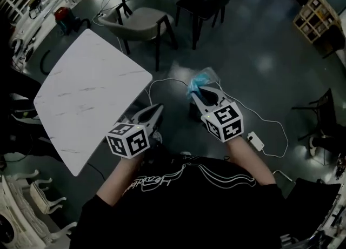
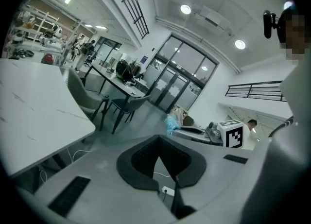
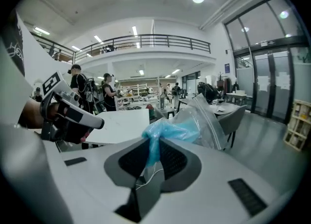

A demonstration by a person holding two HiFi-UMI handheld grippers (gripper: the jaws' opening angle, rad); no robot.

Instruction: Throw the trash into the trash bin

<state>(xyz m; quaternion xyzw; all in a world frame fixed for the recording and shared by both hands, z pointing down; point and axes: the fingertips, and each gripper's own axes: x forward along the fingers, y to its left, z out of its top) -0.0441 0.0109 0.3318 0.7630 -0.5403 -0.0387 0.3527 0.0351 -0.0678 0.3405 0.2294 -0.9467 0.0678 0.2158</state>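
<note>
Right gripper clenched on thin pinch of trash bag. Bag hangs mid-air over floor, off right corner of white table. Left gripper closed, empty. Risks: film slips from pads mid-carry; no bin in view; charger with cable underfoot, trip hazard.

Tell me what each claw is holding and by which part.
Right claw: the crumpled blue and clear plastic trash, pinched by a twisted blue end. Left claw: nothing, jaws together.

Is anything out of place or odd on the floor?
Yes: a white cable with its adapter lies loose across the open floor, near the bag in the right claw; someone may trip on it.
</note>
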